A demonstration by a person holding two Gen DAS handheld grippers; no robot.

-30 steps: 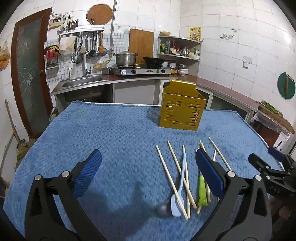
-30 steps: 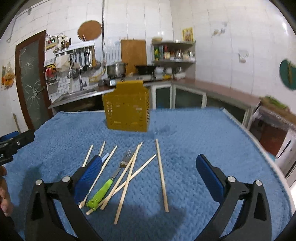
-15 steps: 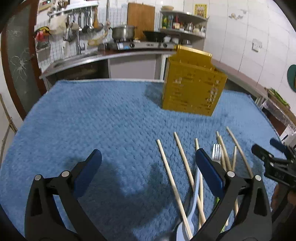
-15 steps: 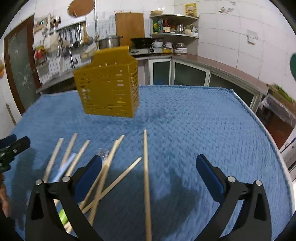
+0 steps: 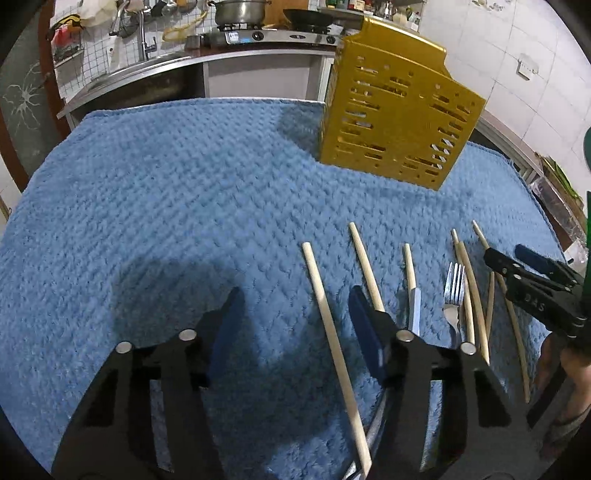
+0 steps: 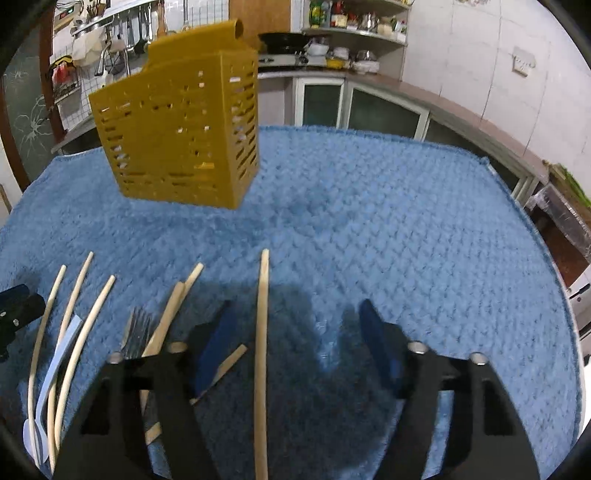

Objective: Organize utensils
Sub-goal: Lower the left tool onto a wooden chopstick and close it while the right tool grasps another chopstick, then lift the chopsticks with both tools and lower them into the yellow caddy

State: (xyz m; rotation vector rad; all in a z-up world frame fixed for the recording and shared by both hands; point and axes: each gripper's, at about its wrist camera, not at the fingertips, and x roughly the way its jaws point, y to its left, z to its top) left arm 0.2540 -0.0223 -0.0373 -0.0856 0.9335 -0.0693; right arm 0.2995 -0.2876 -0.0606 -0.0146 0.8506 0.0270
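Observation:
Several wooden chopsticks, a fork (image 5: 453, 295) and a white spoon (image 6: 55, 365) lie on the blue towel (image 5: 184, 206). A yellow slotted utensil holder (image 5: 395, 118) stands upright beyond them; it also shows in the right wrist view (image 6: 181, 136). My left gripper (image 5: 295, 325) is open, low over the towel, with the leftmost chopstick (image 5: 332, 339) lying between its fingers. My right gripper (image 6: 295, 336) is open, low over the towel, with a single chopstick (image 6: 261, 339) between its fingers. The right gripper also shows at the right edge of the left wrist view (image 5: 532, 288).
A kitchen counter with sink (image 5: 140, 70), stove and pot (image 5: 236, 13) runs behind the table. Cabinets and shelves (image 6: 354, 37) stand at the back right. The table's right edge (image 6: 554, 258) drops to the floor.
Both grippers have dropped and moved forward toward the chopsticks, and their jaws have narrowed. Each now straddles one chopstick. The holder looms larger.

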